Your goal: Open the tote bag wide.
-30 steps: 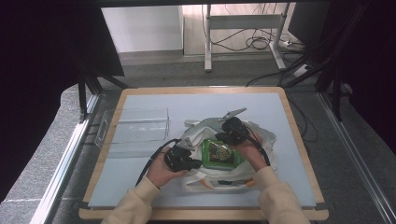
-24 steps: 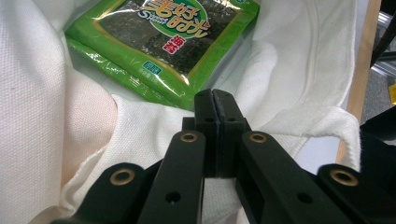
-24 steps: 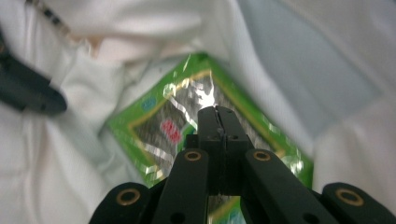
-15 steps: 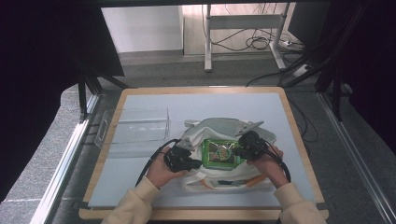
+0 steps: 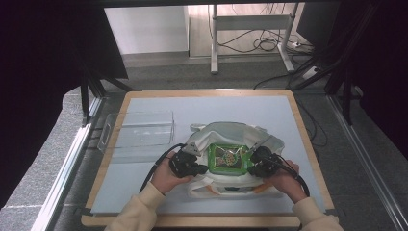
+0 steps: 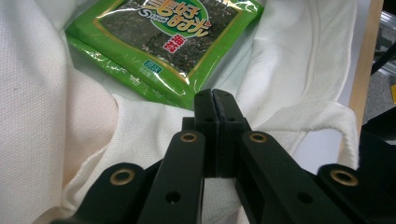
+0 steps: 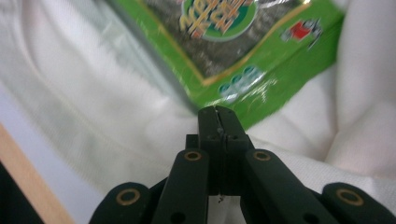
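I am looking down on a pale grey table top with a light wooden rim (image 5: 299,126), and a white canvas tote bag (image 5: 226,132) is lying open near its middle. A flat green foil packet of seaweed snack (image 5: 227,157) is sitting inside the mouth of the bag — its printed face is turned up, with dark seaweed and a round logo showing. In the high view my left gripper (image 5: 198,168) is resting against the left edge of the bag's opening, just beside the packet, and my right gripper (image 5: 251,168) is doing the same at the right edge. Both pairs of jaws are closed tight. In the left gripper view the left gripper's tips (image 6: 215,100) are pressing together over the white cloth rim of the bag (image 6: 149,126), with a corner of the packet (image 6: 163,42) just beyond them; whether cloth is pinched between the pads I cannot tell. In the right gripper view the right gripper's tips (image 7: 218,116) are meeting right at the packet's green edge (image 7: 261,79), white fabric (image 7: 93,107) lying on either side — again, a pinch I cannot confirm. A clear plastic tray (image 5: 139,130) is sitting well apart at the table's left side
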Demonstrator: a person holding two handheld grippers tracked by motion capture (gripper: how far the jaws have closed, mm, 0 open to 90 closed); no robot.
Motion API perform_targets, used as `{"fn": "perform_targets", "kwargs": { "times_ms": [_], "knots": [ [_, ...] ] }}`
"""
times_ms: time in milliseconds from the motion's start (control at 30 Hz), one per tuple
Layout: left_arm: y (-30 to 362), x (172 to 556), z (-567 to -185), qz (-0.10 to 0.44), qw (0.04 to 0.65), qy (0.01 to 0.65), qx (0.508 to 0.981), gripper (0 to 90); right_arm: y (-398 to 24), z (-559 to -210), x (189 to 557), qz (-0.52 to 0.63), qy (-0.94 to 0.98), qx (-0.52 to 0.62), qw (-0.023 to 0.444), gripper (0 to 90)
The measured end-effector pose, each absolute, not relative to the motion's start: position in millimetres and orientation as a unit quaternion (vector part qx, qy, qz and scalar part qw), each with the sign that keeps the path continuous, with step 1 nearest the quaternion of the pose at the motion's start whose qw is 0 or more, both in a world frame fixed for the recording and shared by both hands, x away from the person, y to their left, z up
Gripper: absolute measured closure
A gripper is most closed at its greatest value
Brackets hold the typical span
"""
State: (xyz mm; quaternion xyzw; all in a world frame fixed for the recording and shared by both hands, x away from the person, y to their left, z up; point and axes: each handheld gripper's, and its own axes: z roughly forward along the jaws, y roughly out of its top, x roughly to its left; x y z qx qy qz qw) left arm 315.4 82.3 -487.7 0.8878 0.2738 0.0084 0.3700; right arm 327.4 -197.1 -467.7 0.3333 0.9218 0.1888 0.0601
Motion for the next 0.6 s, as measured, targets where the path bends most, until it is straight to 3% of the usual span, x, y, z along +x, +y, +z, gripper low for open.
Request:
{"fn": "perform_targets", "kwargs": {
  "times_ms": [600],
  "knots": [
    [82,314,-488,0.008,0.368,0.277,0.888,89.8,-207,-480,304,0.185,0.918,0.345,0.063,89.4]
  ]
}}
